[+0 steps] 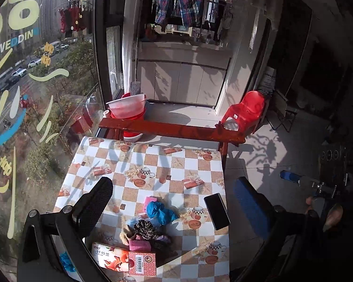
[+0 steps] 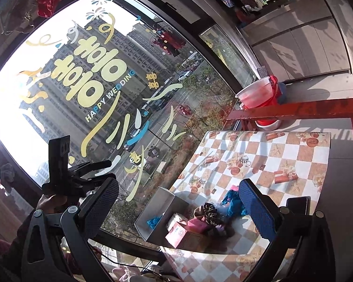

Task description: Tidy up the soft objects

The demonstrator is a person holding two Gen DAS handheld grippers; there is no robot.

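my left gripper (image 1: 174, 202) wide, empty, above checkered tablecloth table (image 1: 176, 164). soft pile lower centre: crumpled blue plastic bag (image 1: 160, 211), leopard-print fabric (image 1: 144, 229), pink cloth (image 1: 140, 245) beside floral cardboard box (image 1: 113, 256). black phone (image 1: 216, 210) right. my right gripper (image 2: 178, 206) wide, empty.

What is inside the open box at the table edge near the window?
A crumpled blue soft item lies on the bottom of the open box. The near corner of the box is covered by a tissue pack, so more cannot be seen.
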